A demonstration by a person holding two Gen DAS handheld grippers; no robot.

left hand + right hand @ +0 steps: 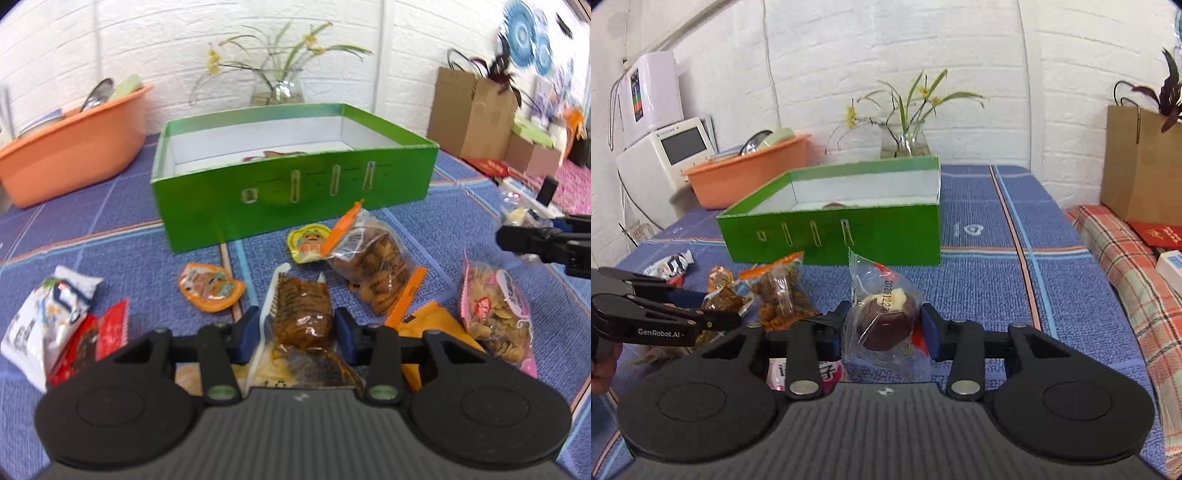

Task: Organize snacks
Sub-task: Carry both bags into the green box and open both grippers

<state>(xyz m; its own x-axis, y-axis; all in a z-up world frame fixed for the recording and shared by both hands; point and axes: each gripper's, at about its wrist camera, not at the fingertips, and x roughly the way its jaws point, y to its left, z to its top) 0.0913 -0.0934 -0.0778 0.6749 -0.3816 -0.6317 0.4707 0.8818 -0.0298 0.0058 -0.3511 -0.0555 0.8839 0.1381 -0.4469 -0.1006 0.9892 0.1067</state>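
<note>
- My left gripper (297, 328) has its jaws clenched on a clear brown snack pack (301, 314), which looks held just above the scattered packets; soft, crinkly film, light, apt to slip if pinched only by the wrapper.
- My right gripper (882, 325) has its jaws closed against a wrapped chocolate cake (884, 321); light, but squashable with a cream top, so I would grip the firm sides gently, not the loose film.
- Destination: green box (295, 184), open-topped, standing just beyond the snacks; one item already lies inside.
- Left to sort on the blue checked cloth: cookie bag (373, 266), pink-edged biscuit bag (496, 314), two small orange-rimmed packets (210, 288), white bag (48, 314), red packets (88, 339). The biscuit bags look brittle inside.
- Farther off: orange basin (70, 147), glass vase (279, 90), cardboard boxes (476, 110).
</note>
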